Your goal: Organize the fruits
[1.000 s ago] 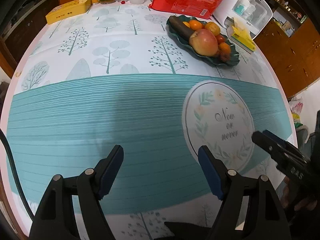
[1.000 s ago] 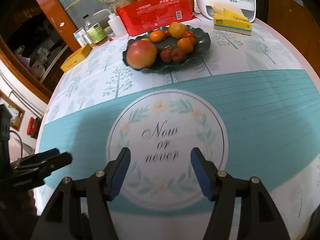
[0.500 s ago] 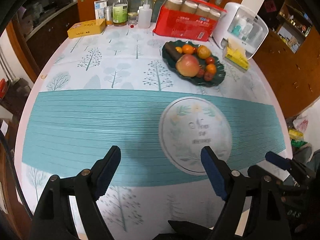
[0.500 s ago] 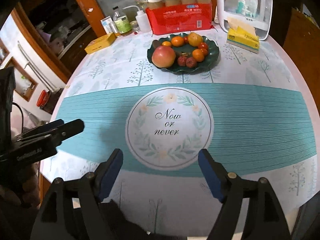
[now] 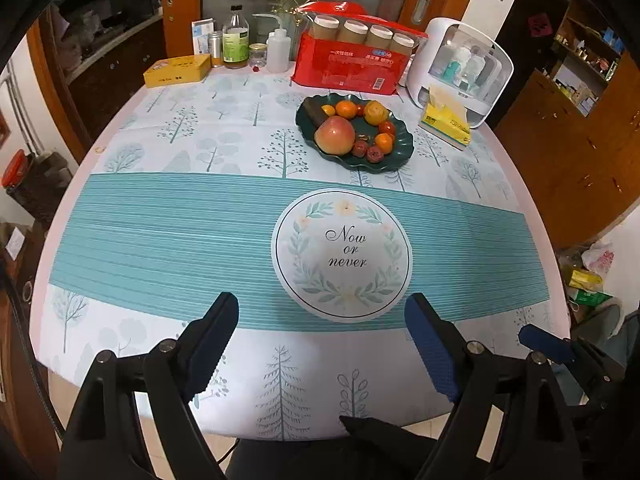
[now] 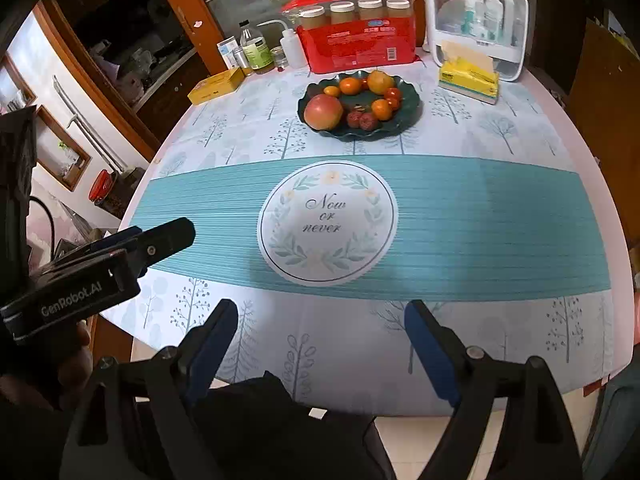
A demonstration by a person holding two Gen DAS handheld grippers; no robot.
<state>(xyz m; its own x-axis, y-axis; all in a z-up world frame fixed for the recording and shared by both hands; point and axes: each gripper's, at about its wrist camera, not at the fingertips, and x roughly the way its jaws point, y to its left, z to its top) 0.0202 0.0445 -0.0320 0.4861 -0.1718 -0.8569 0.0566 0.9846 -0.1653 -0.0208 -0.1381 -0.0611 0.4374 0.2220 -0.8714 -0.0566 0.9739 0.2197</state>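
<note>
Fruits (image 5: 352, 132) crowd our green plate (image 5: 400, 156), upper centre; our left gripper (image 5: 322, 344) and right gripper (image 6: 320, 344), empty, have just been opening. Grabbing carelessly could roll them off.

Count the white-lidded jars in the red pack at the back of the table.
4, in one row atop the red pack behind the fruit plate: leftmost jar, second jar, third jar, rightmost jar. Others may be hidden inside the pack.
</note>
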